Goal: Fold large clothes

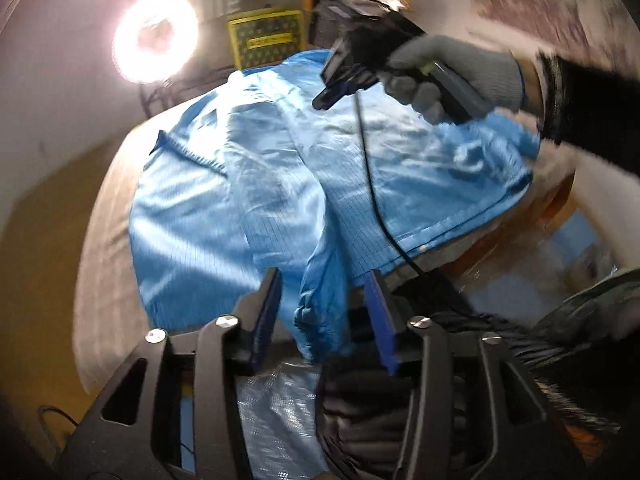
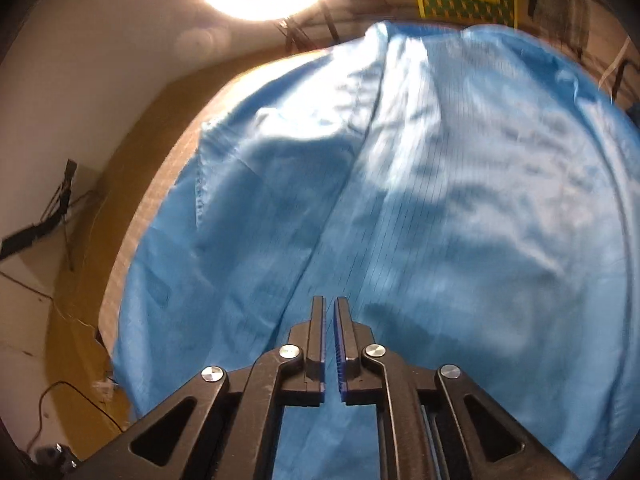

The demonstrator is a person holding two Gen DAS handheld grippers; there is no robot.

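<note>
Big blue garment (image 2: pixel 420 200) fills most of my right wrist view, spread wrinkly over the round surface (image 2: pixel 132 240), one bunched bit drooping off the near edge at the bottom of the left view. My left claw (image 1: pixel 324 312) is released, that dangling bit (image 1: pixel 320 312) loose between the pads. My right claw (image 2: pixel 329 344) is almost clenched with nothing in it, just above the cloth. Worry: the slick fabric could slide off, and the black cable (image 1: pixel 370 168) under the gloved hand (image 1: pixel 460 76) may snag a fold.

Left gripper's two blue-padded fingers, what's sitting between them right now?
In the left wrist view, a bunched fold of the shiny light-blue garment hangs between the left gripper's open fingers.
</note>
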